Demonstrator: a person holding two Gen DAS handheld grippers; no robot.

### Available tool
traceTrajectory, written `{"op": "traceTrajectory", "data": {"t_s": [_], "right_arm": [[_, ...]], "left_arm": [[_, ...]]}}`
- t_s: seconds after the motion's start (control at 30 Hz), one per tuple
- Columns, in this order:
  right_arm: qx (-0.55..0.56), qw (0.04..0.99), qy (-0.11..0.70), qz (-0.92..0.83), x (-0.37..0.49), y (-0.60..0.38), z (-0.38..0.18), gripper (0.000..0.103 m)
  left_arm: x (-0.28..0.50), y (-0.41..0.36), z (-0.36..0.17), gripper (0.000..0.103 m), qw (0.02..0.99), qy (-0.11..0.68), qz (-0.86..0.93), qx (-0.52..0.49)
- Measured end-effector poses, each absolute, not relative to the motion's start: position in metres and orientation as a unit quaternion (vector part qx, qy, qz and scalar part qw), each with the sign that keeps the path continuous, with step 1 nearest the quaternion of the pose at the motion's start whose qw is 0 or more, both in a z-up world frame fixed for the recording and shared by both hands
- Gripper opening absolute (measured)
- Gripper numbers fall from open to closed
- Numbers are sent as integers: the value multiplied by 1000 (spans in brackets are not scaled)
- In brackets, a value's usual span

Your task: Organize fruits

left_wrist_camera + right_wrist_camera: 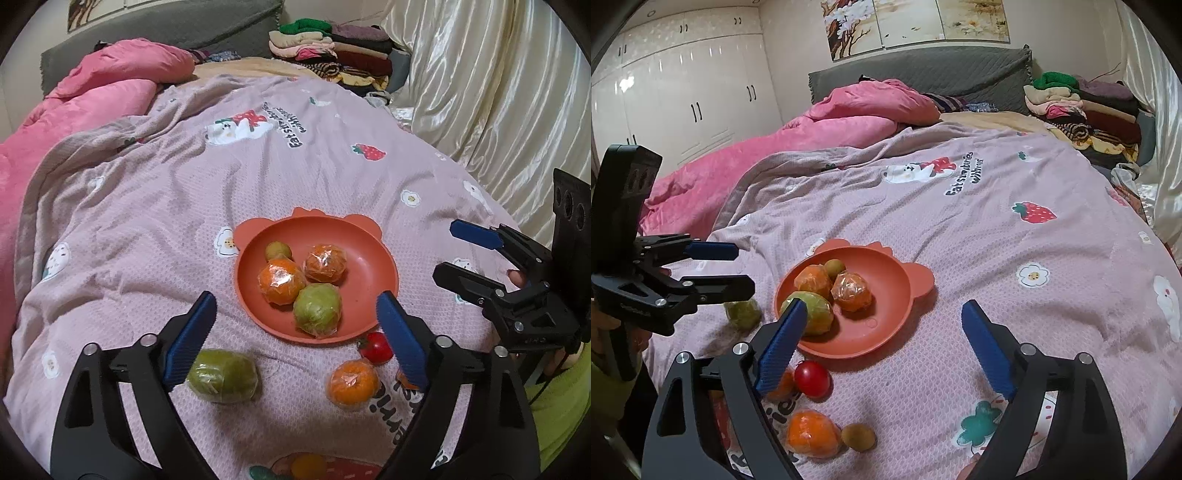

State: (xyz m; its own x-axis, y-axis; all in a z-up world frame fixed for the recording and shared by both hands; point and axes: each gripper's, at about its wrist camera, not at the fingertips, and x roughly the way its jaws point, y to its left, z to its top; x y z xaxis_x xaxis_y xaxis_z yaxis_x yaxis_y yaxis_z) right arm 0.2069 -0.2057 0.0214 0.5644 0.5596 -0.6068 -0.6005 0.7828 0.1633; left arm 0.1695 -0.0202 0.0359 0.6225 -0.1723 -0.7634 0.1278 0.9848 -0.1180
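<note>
An orange-red plate (369,266) with ears lies on the pink printed blanket (258,177). It holds two wrapped oranges (282,280), a wrapped green fruit (317,308) and a small yellow-green fruit (277,250). Loose on the blanket nearer me lie another wrapped green fruit (223,376), a wrapped orange (352,384) and a red tomato (376,347). My left gripper (295,301) hovers open over the plate's near edge, holding nothing. My right gripper (884,308) is open and empty beside the plate (908,280). A small brownish fruit (858,437) lies by an orange (812,434).
A pink duvet (831,122) is bunched at the far left of the bed. Folded clothes (1082,107) are stacked by the grey headboard (923,70). Shiny cream curtains (498,92) hang along the right side. White wardrobes (694,96) stand at the left.
</note>
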Motion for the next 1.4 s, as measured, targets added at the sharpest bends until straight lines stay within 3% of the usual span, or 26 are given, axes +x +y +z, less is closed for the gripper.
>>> {"op": "traceTrajectory", "data": {"t_s": [0.37,1.4], "right_arm": [[-39,892,323,315,188,-202,29,93],[-30,904,310,293,139,-204,58,96]], "left_arm": [[152,-9,40,93,908,412,-63,-43],[101,10,61,93,918,390,-53,-54]]}}
